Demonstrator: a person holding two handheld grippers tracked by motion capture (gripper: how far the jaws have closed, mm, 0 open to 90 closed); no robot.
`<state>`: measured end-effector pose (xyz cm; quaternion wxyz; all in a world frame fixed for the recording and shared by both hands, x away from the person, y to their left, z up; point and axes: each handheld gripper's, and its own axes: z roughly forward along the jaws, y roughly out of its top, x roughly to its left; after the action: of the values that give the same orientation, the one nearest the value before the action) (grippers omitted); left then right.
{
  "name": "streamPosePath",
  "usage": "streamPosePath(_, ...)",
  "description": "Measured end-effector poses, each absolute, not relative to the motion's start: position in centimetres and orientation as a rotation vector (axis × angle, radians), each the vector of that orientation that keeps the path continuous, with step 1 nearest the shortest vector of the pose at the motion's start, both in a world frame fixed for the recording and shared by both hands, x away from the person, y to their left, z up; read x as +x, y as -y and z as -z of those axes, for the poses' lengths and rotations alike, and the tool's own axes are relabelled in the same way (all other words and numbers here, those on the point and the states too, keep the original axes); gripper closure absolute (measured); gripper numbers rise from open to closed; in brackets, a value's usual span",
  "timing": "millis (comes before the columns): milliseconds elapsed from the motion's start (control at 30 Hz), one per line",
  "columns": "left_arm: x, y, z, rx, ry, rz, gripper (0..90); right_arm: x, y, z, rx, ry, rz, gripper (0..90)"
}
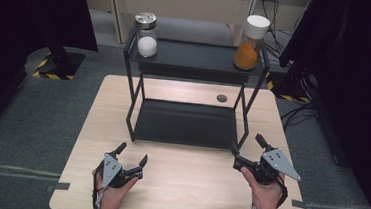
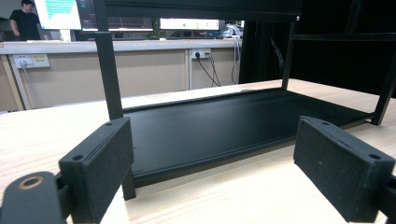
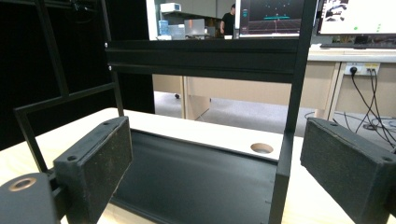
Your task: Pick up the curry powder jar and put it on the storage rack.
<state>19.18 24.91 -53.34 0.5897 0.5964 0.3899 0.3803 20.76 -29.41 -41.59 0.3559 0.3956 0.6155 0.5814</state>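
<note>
Grippers, left (image 1: 130,156) and right (image 1: 246,149), spread wide and empty before rack (image 1: 187,123) on table (image 1: 91,127), likely poised to reach jars (image 1: 148,35) up top.

Two-tier black rack (image 1: 190,85): stands mid-table, front side unobstructed.
Lower tray (image 1: 184,123): bare; entry between front posts (image 1: 131,115), headroom capped by the upper shelf.
Upper shelf (image 1: 197,57): white-filled jar (image 1: 147,35) at left end, orange-filled jar (image 1: 251,42) at right end, bare span between.
Tabletop (image 1: 187,180): bare strips before and beside the rack.
</note>
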Motion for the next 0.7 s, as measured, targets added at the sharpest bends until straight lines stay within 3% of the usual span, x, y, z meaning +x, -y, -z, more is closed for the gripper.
streamPosePath(700, 19.2, -24.9, 53.4, 1.386, -0.908, -0.888, 11.5, 19.7, 29.8, 44.4, 1.062, -1.628, -1.453, 9.1)
